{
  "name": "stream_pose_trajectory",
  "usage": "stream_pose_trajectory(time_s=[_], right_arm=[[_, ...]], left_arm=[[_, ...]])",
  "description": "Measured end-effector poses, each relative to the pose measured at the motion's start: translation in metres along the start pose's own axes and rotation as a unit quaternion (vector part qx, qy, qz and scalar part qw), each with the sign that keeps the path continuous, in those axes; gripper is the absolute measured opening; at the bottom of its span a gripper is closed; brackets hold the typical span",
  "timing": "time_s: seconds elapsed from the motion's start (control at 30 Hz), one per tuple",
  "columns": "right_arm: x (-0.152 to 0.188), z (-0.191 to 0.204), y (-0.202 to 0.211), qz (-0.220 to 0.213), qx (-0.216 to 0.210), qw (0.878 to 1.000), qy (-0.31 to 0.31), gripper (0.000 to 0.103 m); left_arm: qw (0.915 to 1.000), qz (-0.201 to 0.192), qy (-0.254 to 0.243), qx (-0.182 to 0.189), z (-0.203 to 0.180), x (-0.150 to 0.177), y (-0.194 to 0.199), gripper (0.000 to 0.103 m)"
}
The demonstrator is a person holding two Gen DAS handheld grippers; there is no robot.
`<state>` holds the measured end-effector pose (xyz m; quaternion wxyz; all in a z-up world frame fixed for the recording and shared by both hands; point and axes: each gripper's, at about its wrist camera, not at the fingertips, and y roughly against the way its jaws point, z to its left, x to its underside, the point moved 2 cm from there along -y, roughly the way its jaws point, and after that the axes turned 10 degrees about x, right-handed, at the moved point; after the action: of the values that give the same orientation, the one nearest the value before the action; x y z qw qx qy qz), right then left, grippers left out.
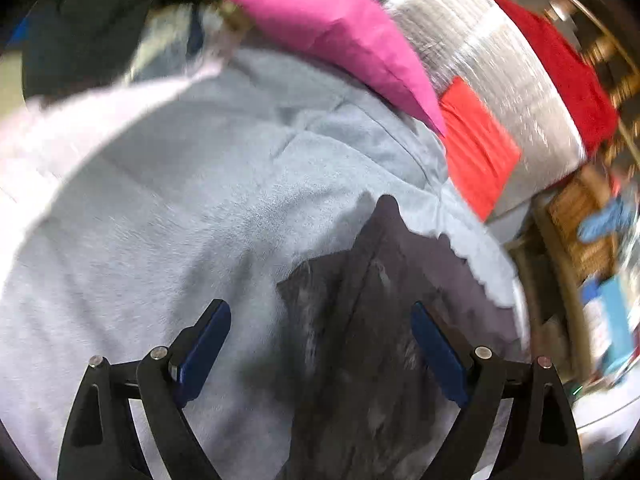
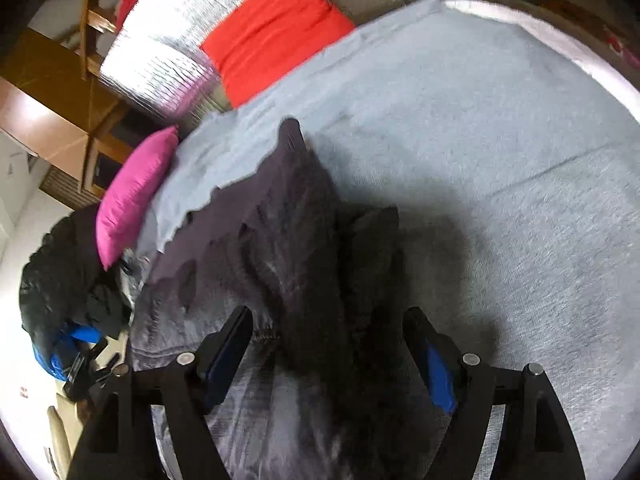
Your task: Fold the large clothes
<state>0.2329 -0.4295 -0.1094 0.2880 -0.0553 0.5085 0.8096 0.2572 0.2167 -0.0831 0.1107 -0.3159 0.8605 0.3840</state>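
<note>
A dark grey garment [image 2: 288, 220] lies crumpled on a light grey bed cover [image 2: 480, 140], with one fold standing up as a ridge. My right gripper [image 2: 327, 312] is open and straddles that ridge; its pads stand clear of the cloth on both sides. In the blurred left wrist view the same garment [image 1: 380, 280] lies on the cover [image 1: 180, 200]. My left gripper [image 1: 318, 306] hovers open over the garment's left edge, with nothing held between its fingers.
A pink pillow [image 2: 136, 192] and a red pillow [image 2: 272, 28] lie at the head of the bed against a silver quilted bolster [image 2: 168, 52]. Dark clothes [image 2: 52, 264] are piled on the floor to the left. Wooden furniture [image 2: 48, 80] stands behind.
</note>
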Motion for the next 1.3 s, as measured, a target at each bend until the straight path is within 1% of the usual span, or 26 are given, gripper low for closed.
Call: stream_pose_trajectory(time_s=[0.1, 0.2, 0.23, 0.27, 0.3, 0.33, 0.37, 0.4, 0.43, 0.47, 0.5, 0.53, 0.57, 0.6, 0.63, 0.7, 0.77, 0.83, 0.9, 0.97, 1.0, 1.07, 1.13, 1.17, 1.23, 1.3], right_arm=[[-0.002, 0.000, 0.001, 0.011, -0.032, 0.999, -0.008, 0.080], [-0.002, 0.006, -0.021, 0.048, -0.036, 0.998, -0.001, 0.079], [-0.001, 0.008, -0.030, 0.061, -0.031, 0.998, 0.007, 0.074], [0.001, 0.015, -0.035, 0.068, -0.020, 0.997, 0.028, 0.046], [0.001, 0.021, -0.035, 0.065, -0.008, 0.997, 0.047, 0.031], [0.000, 0.032, -0.027, 0.047, 0.016, 0.996, 0.071, 0.023], [-0.001, 0.039, -0.022, 0.035, 0.028, 0.995, 0.090, 0.019], [-0.002, 0.045, -0.016, 0.021, 0.042, 0.993, 0.108, 0.018], [-0.002, 0.042, -0.021, 0.028, 0.055, 0.992, 0.109, 0.019], [-0.001, 0.035, -0.029, 0.042, 0.058, 0.993, 0.097, 0.023], [0.000, 0.030, -0.036, 0.046, 0.061, 0.994, 0.081, 0.036], [0.000, 0.029, -0.035, 0.035, 0.069, 0.994, 0.074, 0.045], [0.002, 0.027, -0.027, 0.017, 0.090, 0.993, 0.069, 0.068], [0.003, 0.025, -0.020, 0.006, 0.109, 0.992, 0.063, 0.072], [0.003, 0.022, -0.010, -0.005, 0.121, 0.991, 0.057, 0.072], [0.003, 0.028, 0.016, -0.041, 0.127, 0.990, 0.050, 0.072], [0.005, 0.047, 0.043, -0.077, 0.100, 0.990, 0.058, 0.072], [0.014, 0.082, 0.058, -0.092, 0.051, 0.992, 0.075, 0.075], [0.028, 0.116, 0.058, -0.093, 0.026, 0.990, 0.106, 0.075], [0.045, 0.148, 0.045, -0.093, 0.024, 0.985, 0.145, 0.075], [0.057, 0.161, 0.036, -0.096, 0.036, 0.981, 0.164, 0.075], [0.080, 0.172, 0.016, -0.100, 0.088, 0.972, 0.191, 0.075], [0.098, 0.168, -0.007, -0.101, 0.183, 0.952, 0.224, 0.075], [0.103, 0.166, -0.020, -0.091, 0.206, 0.947, 0.230, 0.076], [0.111, 0.158, -0.032, -0.092, 0.223, 0.941, 0.235, 0.076], [0.111, 0.154, -0.031, -0.090, 0.230, 0.941, 0.230, 0.076]], left_arm=[[0.9984, 0.052, 0.016, 0.018, 0.005, 0.000, -0.035, 0.091], [0.9938, 0.110, -0.011, -0.010, 0.004, 0.009, -0.074, 0.089], [0.9944, 0.093, -0.038, -0.035, -0.001, 0.007, -0.075, 0.066], [0.9923, 0.097, -0.066, -0.040, -0.011, 0.006, -0.078, 0.038], [0.9906, 0.103, -0.080, -0.042, -0.020, 0.007, -0.076, 0.019], [0.9899, 0.091, -0.094, -0.054, -0.028, 0.007, -0.072, 0.016], [0.9866, 0.077, -0.128, -0.066, -0.037, 0.010, -0.071, 0.016], [0.9847, 0.092, -0.126, -0.078, -0.032, 0.014, -0.080, 0.017], [0.9832, 0.107, -0.118, -0.089, -0.023, 0.019, -0.089, 0.021], [0.9817, 0.100, -0.129, -0.097, -0.023, 0.021, -0.089, 0.022], [0.9796, 0.090, -0.142, -0.110, -0.026, 0.023, -0.084, 0.028], [0.9774, 0.077, -0.149, -0.128, -0.030, 0.024, -0.077, 0.039], [0.9747, 0.062, -0.157, -0.146, -0.034, 0.025, -0.068, 0.045], [0.9705, 0.048, -0.166, -0.168, -0.038, 0.027, -0.058, 0.057], [0.9668, 0.032, -0.175, -0.184, -0.044, 0.028, -0.047, 0.066], [0.9624, -0.005, -0.194, -0.190, -0.060, 0.032, -0.022, 0.068], [0.9595, -0.040, -0.210, -0.183, -0.082, 0.041, -0.005, 0.074], [0.9593, -0.049, -0.227, -0.160, -0.106, 0.056, 0.000, 0.084], [0.9560, -0.045, -0.249, -0.148, -0.127, 0.074, -0.008, 0.084], [0.9493, -0.040, -0.274, -0.148, -0.148, 0.099, -0.026, 0.084], [0.9465, -0.038, -0.282, -0.153, -0.153, 0.108, -0.034, 0.084], [0.9390, -0.032, -0.295, -0.174, -0.158, 0.124, -0.050, 0.084], [0.9337, -0.016, -0.298, -0.198, -0.151, 0.135, -0.070, 0.084], [0.9357, -0.004, -0.289, -0.202, -0.145, 0.136, -0.079, 0.084], [0.9379, 0.007, -0.280, -0.204, -0.132, 0.141, -0.085, 0.086], [0.9341, 0.007, -0.289, -0.209, -0.129, 0.143, -0.089, 0.086]])
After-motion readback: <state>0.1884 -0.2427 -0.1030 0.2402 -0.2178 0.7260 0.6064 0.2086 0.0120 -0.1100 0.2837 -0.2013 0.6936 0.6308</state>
